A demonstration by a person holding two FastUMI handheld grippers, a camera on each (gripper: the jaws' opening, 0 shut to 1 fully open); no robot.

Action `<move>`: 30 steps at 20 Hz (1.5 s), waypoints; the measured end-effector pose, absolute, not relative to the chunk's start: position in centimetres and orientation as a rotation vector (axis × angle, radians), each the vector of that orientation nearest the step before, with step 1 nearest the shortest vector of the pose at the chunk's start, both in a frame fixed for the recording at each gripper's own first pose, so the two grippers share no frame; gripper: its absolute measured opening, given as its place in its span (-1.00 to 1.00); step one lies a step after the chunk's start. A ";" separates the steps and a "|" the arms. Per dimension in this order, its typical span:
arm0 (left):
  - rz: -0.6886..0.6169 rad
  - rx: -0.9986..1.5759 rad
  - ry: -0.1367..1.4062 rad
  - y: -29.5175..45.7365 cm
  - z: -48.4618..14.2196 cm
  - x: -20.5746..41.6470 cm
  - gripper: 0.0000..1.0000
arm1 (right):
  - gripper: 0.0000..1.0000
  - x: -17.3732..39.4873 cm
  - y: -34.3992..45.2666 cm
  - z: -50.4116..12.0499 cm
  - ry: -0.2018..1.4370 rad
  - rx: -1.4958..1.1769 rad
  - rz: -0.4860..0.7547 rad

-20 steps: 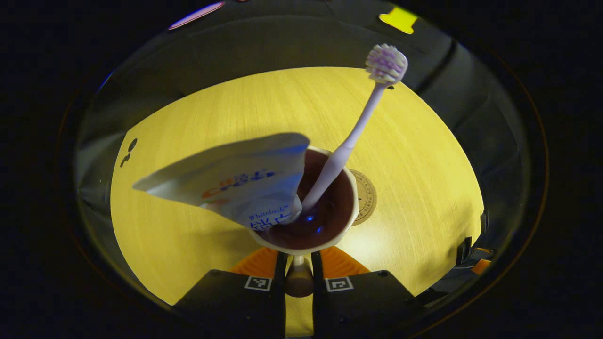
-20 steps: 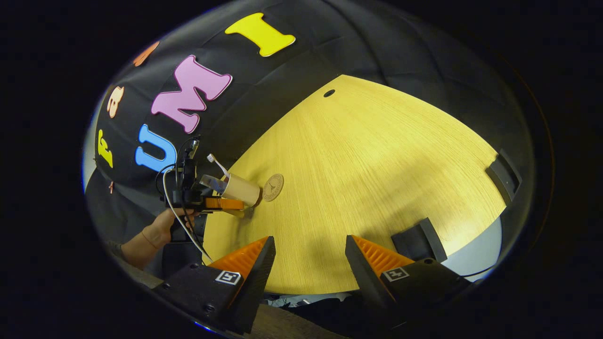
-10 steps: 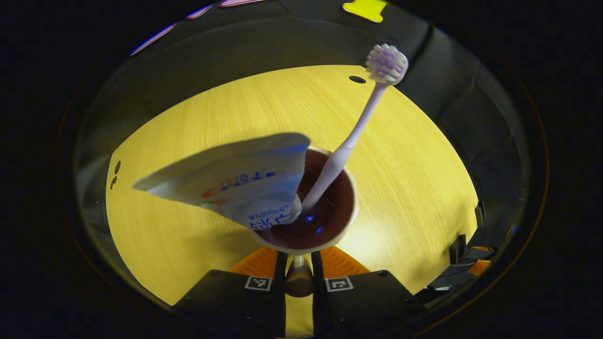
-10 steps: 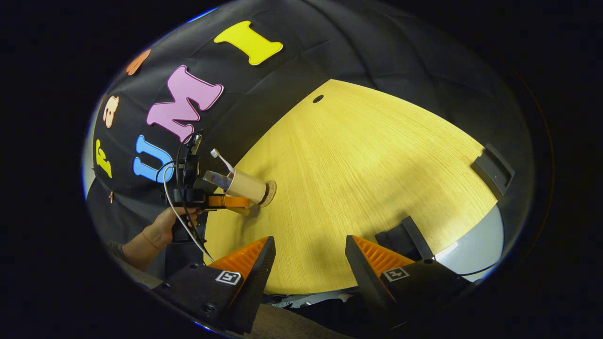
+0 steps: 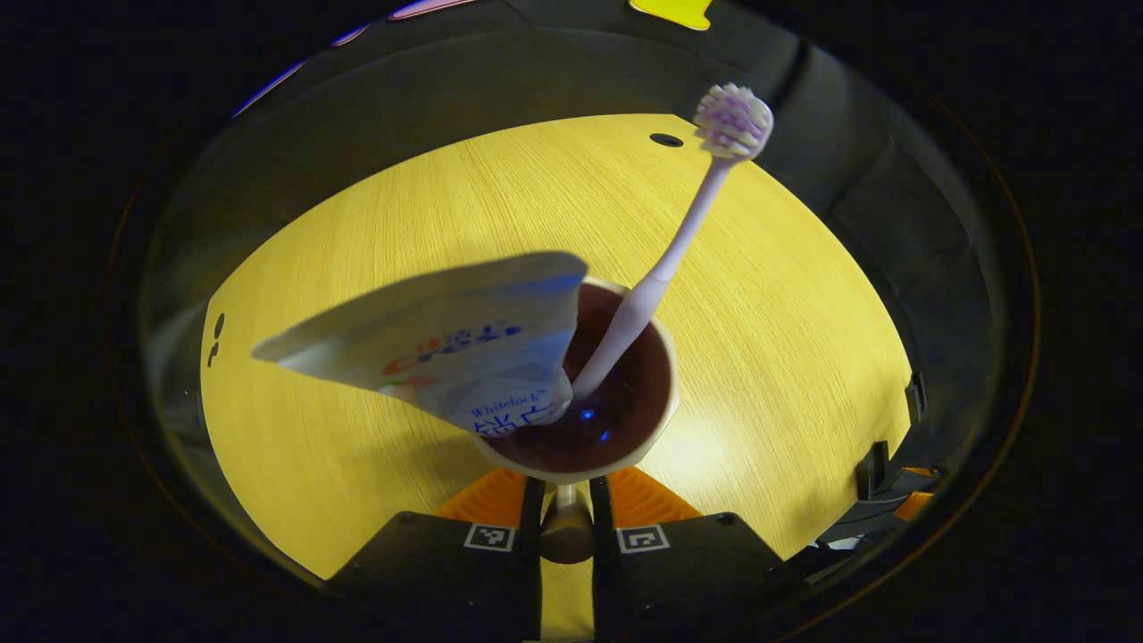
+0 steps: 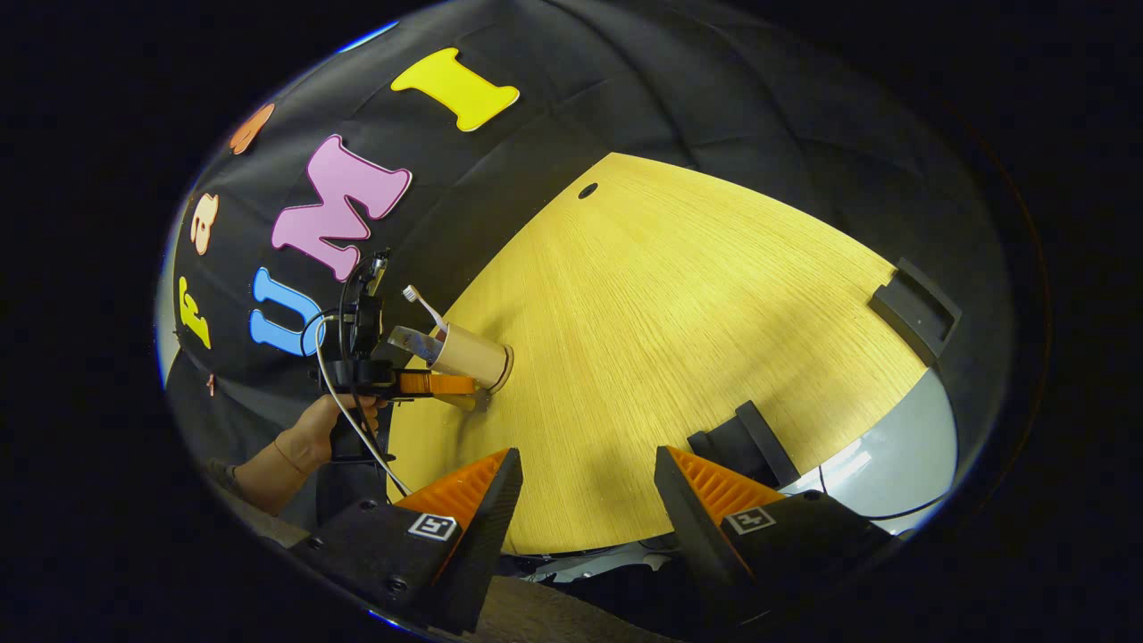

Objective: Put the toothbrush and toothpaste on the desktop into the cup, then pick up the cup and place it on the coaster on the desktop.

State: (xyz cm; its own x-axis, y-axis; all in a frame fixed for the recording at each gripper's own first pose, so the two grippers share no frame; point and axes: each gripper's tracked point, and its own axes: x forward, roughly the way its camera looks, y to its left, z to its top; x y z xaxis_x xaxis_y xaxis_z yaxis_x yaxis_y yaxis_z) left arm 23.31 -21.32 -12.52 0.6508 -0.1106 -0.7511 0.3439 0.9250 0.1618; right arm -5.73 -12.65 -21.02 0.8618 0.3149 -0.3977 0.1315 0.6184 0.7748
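A tan cup (image 5: 668, 406) with a dark inside holds a pale toothbrush (image 5: 679, 241), bristles up, and a white toothpaste tube (image 5: 446, 344) leaning left. My left gripper (image 5: 565, 527) is shut on the cup's small handle. In the right gripper view, the left gripper (image 6: 429, 384) carries the cup (image 6: 469, 355) at the table's far left, with the toothbrush (image 6: 420, 305) and tube (image 6: 406, 341) poking out. A thin edge of the round coaster (image 6: 509, 368) shows at the cup's base; contact cannot be told. My right gripper (image 6: 580, 482) stands open over the table's near edge.
The wooden table (image 6: 696, 313) has a cable hole (image 6: 588, 190) near its far edge and black clamps (image 6: 915, 308) (image 6: 746, 442) along its right and near sides. A person's hand (image 6: 312, 433) holds the left gripper's handle. The black booth wall stands behind.
The left gripper has carried the cup sideways over the coaster, which has slipped out of sight beneath it in the left gripper view. The right gripper stays open and has turned slightly.
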 end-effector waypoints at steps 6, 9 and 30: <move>-0.247 0.305 0.838 -21.2 -12.8 23.1 -0.46 | 0.85 -6.1 -12.8 -21.2 0.546 0.911 0.116; -0.252 0.302 0.832 -20.9 -12.7 23.4 -0.44 | 0.84 -6.0 -12.7 -21.1 0.547 0.915 0.116; -0.255 0.188 0.692 -15.6 -9.3 15.4 0.77 | 0.84 -3.1 -9.1 -18.3 0.549 0.862 0.194</move>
